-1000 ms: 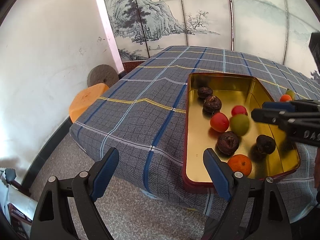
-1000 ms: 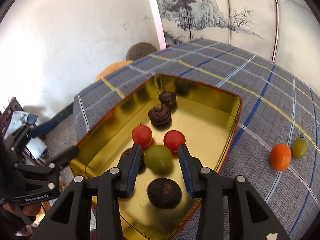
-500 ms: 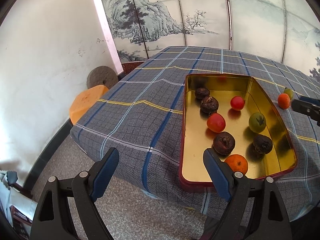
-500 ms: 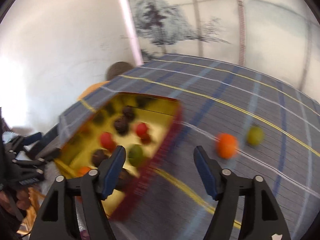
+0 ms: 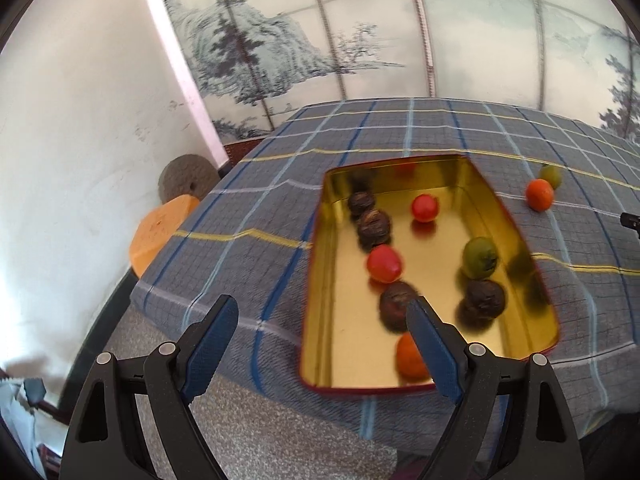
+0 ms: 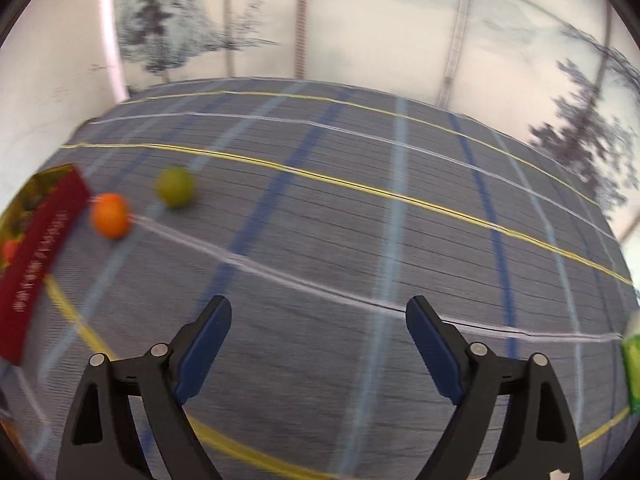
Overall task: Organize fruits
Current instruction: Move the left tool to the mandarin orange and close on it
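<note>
A: Fruits: in the left wrist view, most lie in the gold tin [image 5: 320, 288]. We count two red fruits [image 5: 384, 264], one green fruit [image 5: 479, 258], one orange fruit [image 5: 410, 358] partly behind a finger, and four dark brown ones [image 5: 374, 226].

B: Left gripper [image 5: 320, 344] status?

A: Its fingers are spread wide and carry nothing. It hangs off the near table edge, ahead of the tin's near end. Two fruits lie outside the tin on the plaid cloth [image 5: 248, 264]: an orange [image 5: 539, 195] and a green one [image 5: 551, 176], just beside each other, right of the tin's far corner.

B: Right wrist view?

A: The right gripper [image 6: 318, 344] is likewise spread apart and empty, over bare cloth [image 6: 360, 220]. The picture is blurred. The orange [image 6: 110, 216] and the green one [image 6: 175, 187] show at upper left, well apart from the fingers. The tin's red wall [image 6: 36, 264] sits at the left edge, near the orange. A bright green object [image 6: 634, 372] shows at the right edge; we cannot tell what it is.

B: Progress?

A: We judge the task mostly done: eight fruits in the tin, two left on the cloth. We judge the right gripper better placed for them, since it is on their side of the tin.
</note>
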Demonstrator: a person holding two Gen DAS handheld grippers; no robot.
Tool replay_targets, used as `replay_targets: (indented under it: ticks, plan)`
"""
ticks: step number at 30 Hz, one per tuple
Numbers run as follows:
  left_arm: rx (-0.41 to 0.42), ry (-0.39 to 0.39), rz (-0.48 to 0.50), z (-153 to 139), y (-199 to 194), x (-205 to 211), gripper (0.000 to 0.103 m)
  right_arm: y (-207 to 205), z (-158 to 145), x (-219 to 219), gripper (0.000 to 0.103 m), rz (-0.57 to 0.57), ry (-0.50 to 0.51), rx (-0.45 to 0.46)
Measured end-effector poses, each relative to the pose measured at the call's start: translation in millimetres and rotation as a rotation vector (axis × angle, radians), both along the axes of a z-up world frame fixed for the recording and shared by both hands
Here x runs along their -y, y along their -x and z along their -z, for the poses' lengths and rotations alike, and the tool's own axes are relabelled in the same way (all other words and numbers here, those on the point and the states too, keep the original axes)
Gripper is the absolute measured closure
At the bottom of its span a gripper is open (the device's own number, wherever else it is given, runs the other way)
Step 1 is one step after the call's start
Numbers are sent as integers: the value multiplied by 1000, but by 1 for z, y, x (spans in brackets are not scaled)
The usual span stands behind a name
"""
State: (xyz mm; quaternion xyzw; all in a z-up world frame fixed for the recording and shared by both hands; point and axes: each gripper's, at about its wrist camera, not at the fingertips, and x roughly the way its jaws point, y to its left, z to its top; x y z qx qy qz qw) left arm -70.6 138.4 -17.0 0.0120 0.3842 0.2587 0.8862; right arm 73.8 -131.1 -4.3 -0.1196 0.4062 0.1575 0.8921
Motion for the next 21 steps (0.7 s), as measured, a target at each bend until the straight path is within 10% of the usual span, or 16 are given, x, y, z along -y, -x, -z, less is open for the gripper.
replay_targets:
  ticks: [11,21]
  plan:
    - [-57,-2,290,-24,-72,73,17,-33,13,55,8,99,-69,-68]
    - [-143,198,429,-6,-187,115,17,-35,13,64,3,75,-169,-90]
